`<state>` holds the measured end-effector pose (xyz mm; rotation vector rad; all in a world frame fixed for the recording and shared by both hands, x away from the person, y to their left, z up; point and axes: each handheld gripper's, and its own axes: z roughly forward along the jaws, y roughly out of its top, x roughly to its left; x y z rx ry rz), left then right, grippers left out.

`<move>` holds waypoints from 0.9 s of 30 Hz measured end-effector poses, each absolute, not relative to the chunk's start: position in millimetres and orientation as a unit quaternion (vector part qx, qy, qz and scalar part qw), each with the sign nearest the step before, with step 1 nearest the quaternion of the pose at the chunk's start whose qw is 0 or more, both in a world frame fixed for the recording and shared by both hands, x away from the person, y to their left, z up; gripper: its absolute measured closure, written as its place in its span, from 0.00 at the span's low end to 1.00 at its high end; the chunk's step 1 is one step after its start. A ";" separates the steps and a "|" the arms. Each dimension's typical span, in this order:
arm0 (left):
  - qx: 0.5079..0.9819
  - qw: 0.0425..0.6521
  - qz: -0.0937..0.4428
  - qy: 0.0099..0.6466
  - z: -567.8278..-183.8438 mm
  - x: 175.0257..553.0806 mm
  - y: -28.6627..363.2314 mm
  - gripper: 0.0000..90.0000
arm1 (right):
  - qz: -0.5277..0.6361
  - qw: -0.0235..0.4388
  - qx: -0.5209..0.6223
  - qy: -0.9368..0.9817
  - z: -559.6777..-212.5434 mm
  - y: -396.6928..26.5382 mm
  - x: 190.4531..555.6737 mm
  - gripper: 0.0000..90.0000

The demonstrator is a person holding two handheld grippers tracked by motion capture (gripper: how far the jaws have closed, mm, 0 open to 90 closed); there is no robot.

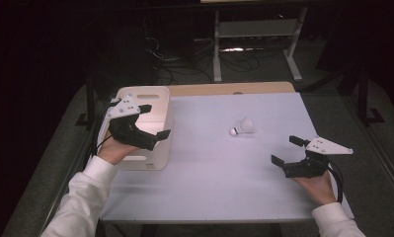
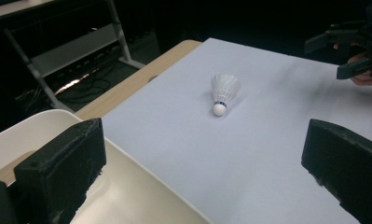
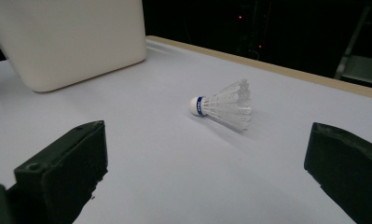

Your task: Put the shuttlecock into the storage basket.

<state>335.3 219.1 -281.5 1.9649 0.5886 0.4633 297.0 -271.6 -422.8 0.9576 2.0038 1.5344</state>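
Shuttlecock (image 1: 242,128) — lying on table (image 1: 209,168) | both tongs gaping — empty

The worktop (image 1: 219,173), covered by a pale sheet with a wooden strip showing along its far edge, carried a cream tub (image 1: 157,111) at its left and a shuttlecock (image 1: 242,128) lying on its side near the middle.

Brightly lit tabletop (image 1: 209,173) against dark, dim surroundings, soft shadows beneath each hand-held gripper, near jaws slightly blurred, mild graininess throughout
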 end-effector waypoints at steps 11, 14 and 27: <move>0.827 0.476 0.181 0.237 -275.1 354.7 203.1 0.00 | 0.554 0.219 0.346 0.725 -423.4 -272.2 297.5 0.00; 0.832 0.470 0.175 0.235 -274.1 360.5 197.6 0.00 | 0.555 0.218 0.346 0.724 -423.3 -272.3 297.4 0.00; 0.858 0.441 0.157 0.211 -267.6 384.0 167.0 0.00 | 0.556 0.217 0.343 0.725 -422.9 -272.2 296.5 0.00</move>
